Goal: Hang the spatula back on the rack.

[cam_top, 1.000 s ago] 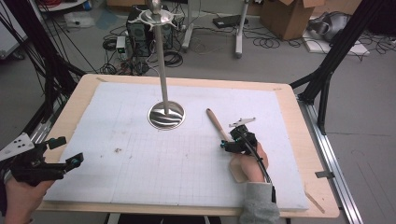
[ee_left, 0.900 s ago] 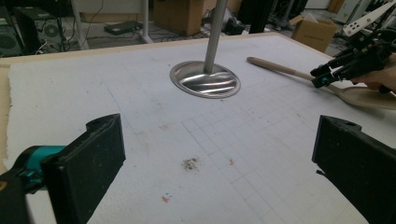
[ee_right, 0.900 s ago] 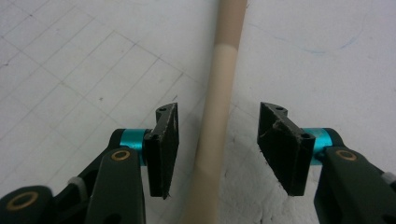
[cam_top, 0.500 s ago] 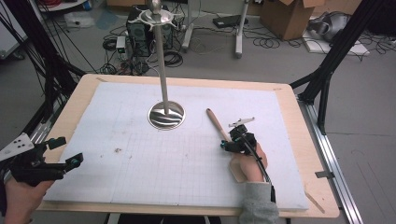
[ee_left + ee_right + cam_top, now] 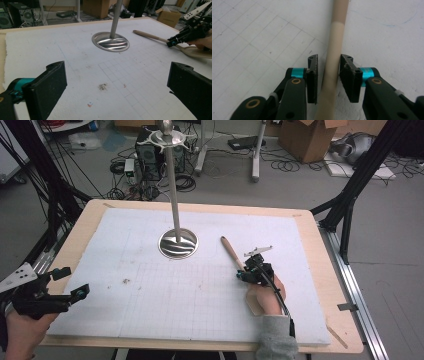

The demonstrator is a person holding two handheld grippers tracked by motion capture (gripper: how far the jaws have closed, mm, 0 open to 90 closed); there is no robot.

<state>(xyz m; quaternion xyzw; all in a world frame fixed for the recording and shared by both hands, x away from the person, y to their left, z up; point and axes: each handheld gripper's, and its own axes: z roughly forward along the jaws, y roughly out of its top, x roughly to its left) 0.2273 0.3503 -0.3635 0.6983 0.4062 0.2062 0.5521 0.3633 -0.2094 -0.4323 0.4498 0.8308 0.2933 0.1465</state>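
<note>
Spoon [image 5: 231,252], smooth pale wood with a round handle, lies flat on the bench [image 5: 150,315] between the right tool's [image 5: 327,75] jaws, which have just been closing; thin gaps remain at both pads. Open white gridded foam spreads all round. The left tool [image 5: 115,82], spread wide, hovers at the near-left edge. A shiny steel stand [image 5: 178,242] rises ahead.

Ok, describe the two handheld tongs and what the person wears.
Both tongs are black with teal bands near flat black pads. Each carries a grey three-cornered plate, the left one's with black dots. A black cable trails to a grey sleeve.
</note>
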